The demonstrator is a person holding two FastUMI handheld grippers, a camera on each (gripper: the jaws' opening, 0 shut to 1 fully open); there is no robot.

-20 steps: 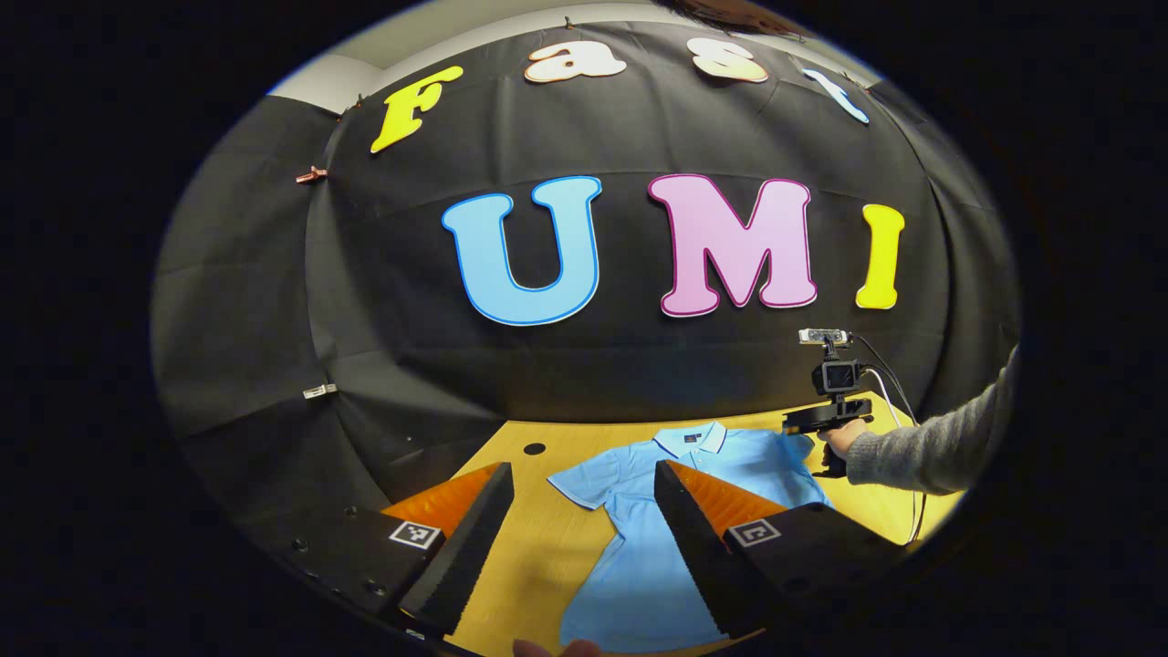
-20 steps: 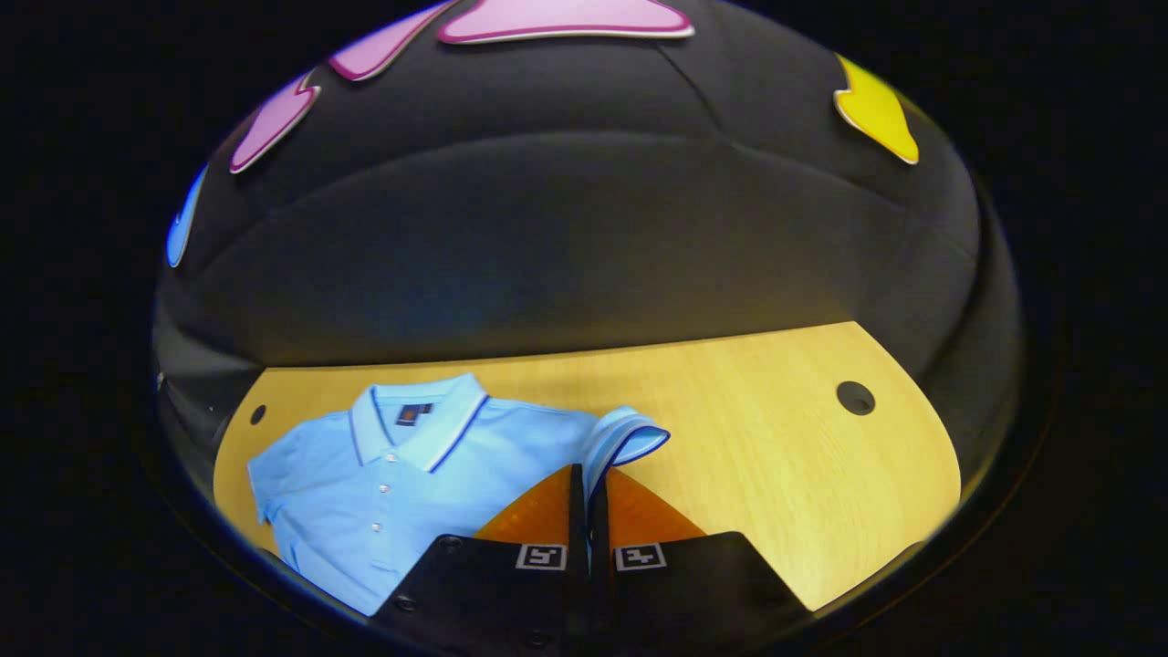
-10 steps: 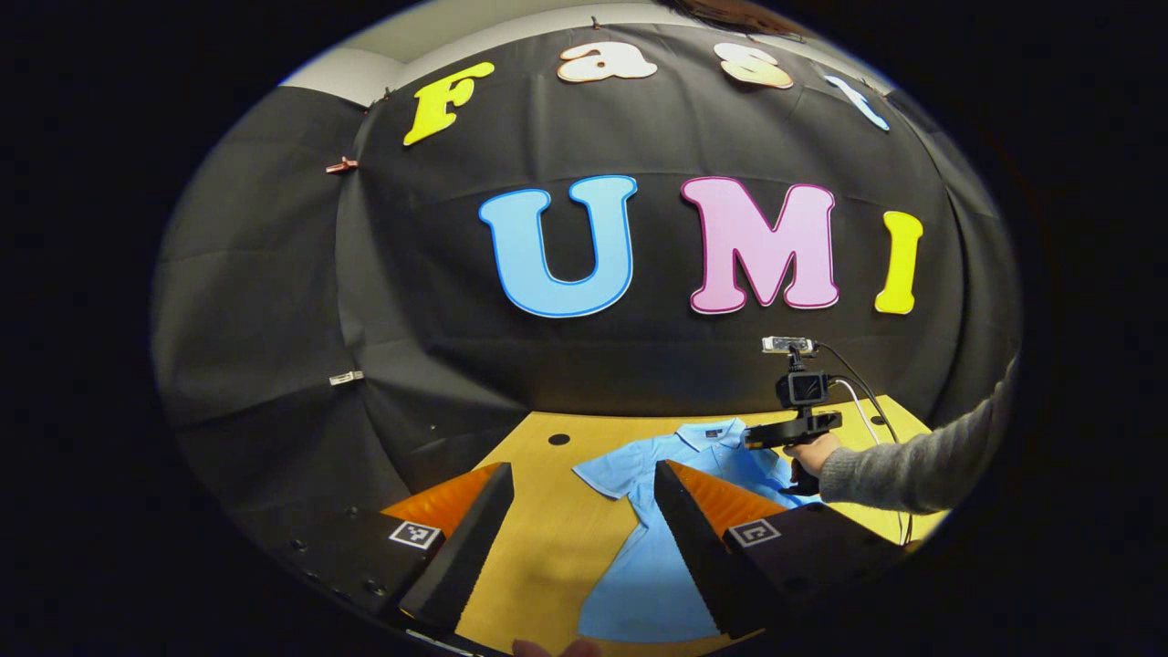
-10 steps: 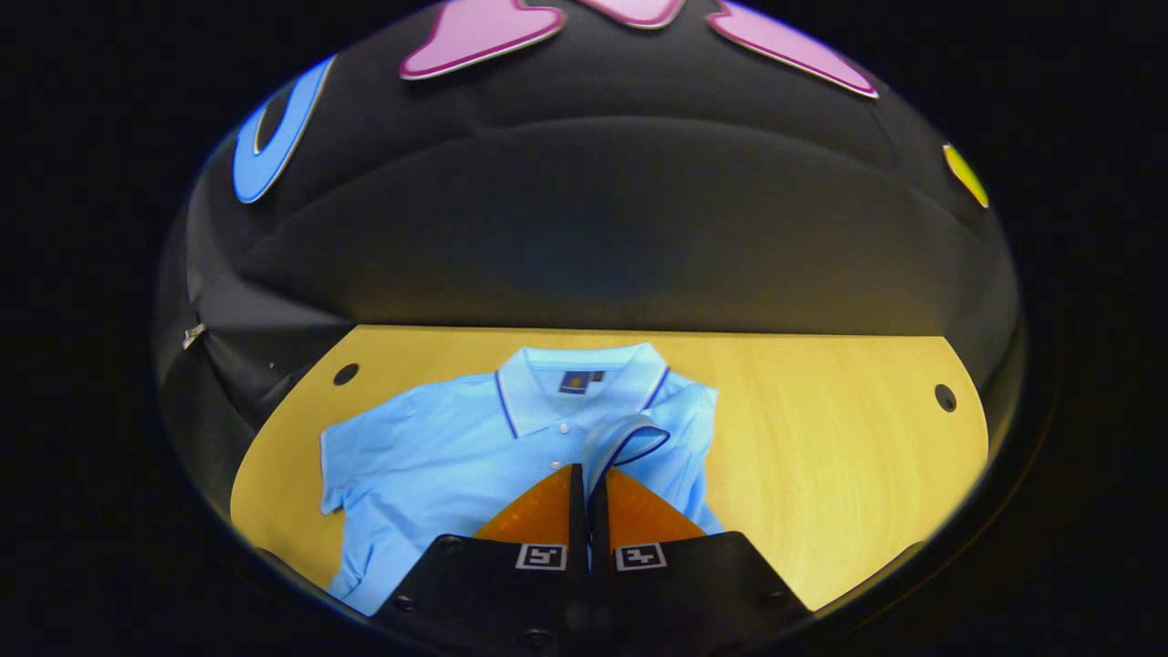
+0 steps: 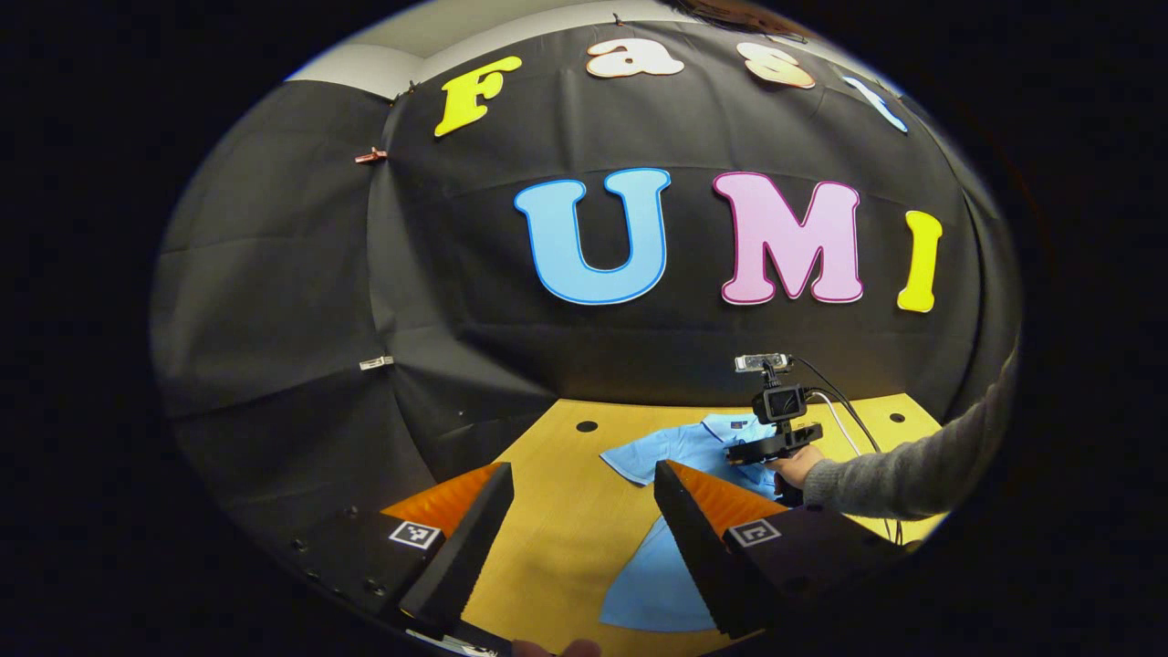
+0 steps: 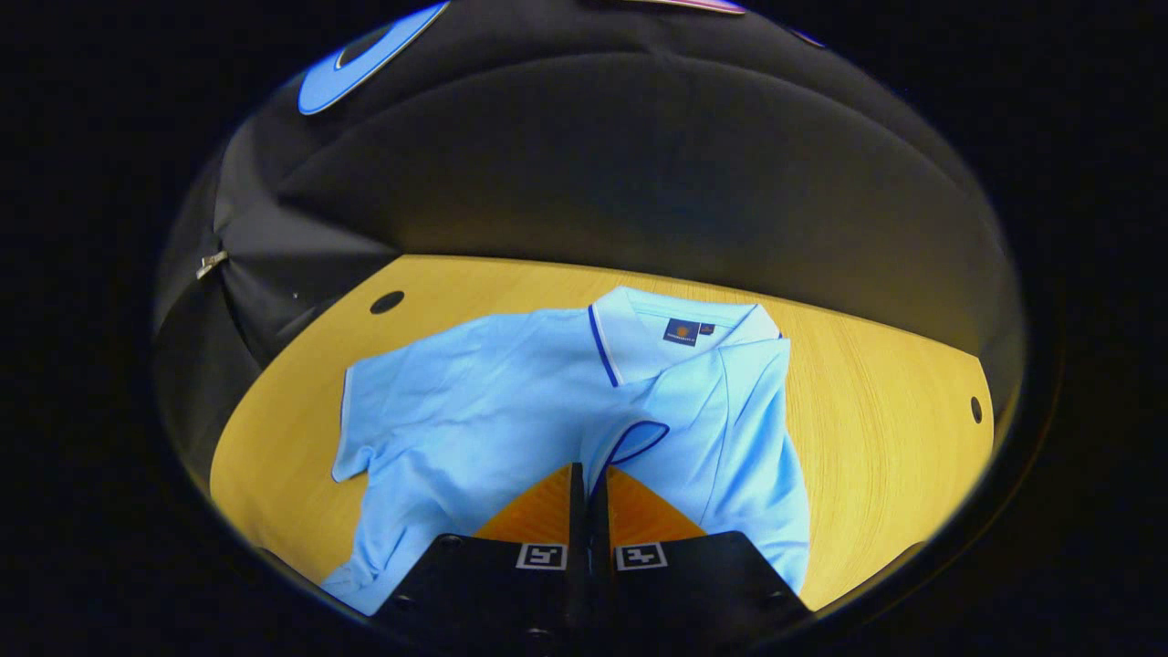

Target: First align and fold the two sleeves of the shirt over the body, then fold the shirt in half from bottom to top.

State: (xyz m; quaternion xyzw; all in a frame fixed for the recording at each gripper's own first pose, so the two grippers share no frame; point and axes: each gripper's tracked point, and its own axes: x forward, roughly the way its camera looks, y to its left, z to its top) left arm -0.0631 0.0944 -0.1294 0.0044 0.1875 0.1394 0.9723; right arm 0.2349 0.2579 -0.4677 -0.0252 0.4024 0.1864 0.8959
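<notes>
A light blue polo shirt (image 6: 474, 411) lies face up on the wooden table (image 6: 876, 420), collar (image 6: 675, 324) toward the booth wall. My right gripper (image 6: 589, 470) is shut on the dark-trimmed cuff of one sleeve (image 6: 636, 436) and holds it over the shirt's chest, so that sleeve lies folded inward. The other sleeve (image 6: 374, 411) lies spread flat at the left. In the left gripper view, my left gripper (image 5: 584, 511) hangs open above the table, near the shirt's (image 5: 662, 570) lower part, with nothing between its fingers. Farther off, a hand in a grey sleeve (image 5: 899, 474) holds the right gripper (image 5: 759, 451) over the shirt.
The tabletop has round cable holes (image 6: 387, 301) near its back corners, one at the right (image 6: 976, 409). The black cloth wall rises directly behind the table. A cable (image 5: 844, 411) runs from the right gripper across the table's far right.
The right gripper has carried the sleeve cuff inward from the shirt's outer edge to over its chest. The left gripper view has swung left, so the shirt now sits farther right in it.
</notes>
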